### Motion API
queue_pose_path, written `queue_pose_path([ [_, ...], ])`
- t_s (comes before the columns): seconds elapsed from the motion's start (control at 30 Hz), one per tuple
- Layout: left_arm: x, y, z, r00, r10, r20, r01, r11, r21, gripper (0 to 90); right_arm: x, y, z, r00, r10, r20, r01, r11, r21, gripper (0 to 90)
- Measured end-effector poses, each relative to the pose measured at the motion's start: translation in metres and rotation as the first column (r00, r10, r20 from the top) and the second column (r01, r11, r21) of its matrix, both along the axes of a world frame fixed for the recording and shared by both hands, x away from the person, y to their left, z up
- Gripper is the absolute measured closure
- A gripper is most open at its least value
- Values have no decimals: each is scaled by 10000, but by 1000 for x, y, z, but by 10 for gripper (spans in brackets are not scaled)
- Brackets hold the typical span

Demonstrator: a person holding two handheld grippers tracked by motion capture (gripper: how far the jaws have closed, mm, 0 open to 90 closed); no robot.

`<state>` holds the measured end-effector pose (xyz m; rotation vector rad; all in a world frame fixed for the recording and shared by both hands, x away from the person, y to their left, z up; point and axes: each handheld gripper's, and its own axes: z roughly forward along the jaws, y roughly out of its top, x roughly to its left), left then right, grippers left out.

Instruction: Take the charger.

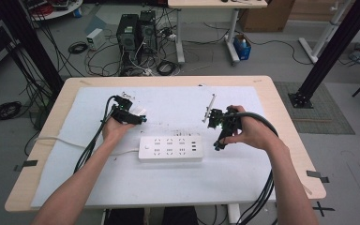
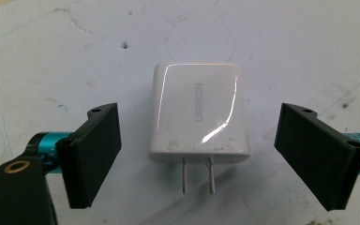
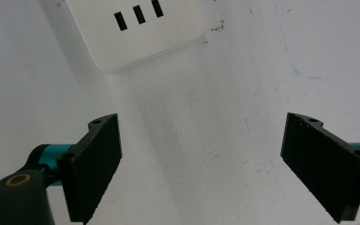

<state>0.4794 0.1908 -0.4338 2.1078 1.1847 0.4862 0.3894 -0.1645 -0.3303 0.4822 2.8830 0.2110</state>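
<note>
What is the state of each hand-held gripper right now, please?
Left hand-held gripper: open, jaws on either side of the charger, not touching it.
Right hand-held gripper: open, holding nothing.

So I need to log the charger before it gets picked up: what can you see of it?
The charger is a glossy white plastic block with rounded corners, grey UGREEN lettering on its top face and slight scuffs near the plug end. Two flat metal prongs stick out toward the camera. It lies flat on the white mat, between the open jaws of the left gripper, which do not touch it.
</note>
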Motion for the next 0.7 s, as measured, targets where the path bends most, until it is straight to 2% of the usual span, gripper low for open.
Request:
queue_pose_path([
  [0.1, 0, 1, 0, 10000, -22, -14, 22, 10000, -97, 203, 0, 0, -1, 10000, 85, -48, -85, 10000, -33, 122],
  [0.4, 1, 1, -2, 9997, -229, -87, 228, 9997, -101, 284, 1, -1, -2, 10000, 84, -43, -84, 10000, -48, 122],
  [0.53, 0, 0, -2, 9997, -237, 50, 238, 9997, -62, 325, 0, -2, -3, 10000, -46, -65, 45, 9999, -90, 122],
  [0.6, 0, -1, -2, 9995, -312, 91, 313, 9995, -31, 356, 0, -2, -3, 10000, 64, -54, -64, 10000, -66, 122],
  [0.7, 1, -1, -3, 9996, -291, 37, 291, 9996, 10, 361, 0, -2, -2, 10000, 64, -58, -64, 10000, -35, 122],
])
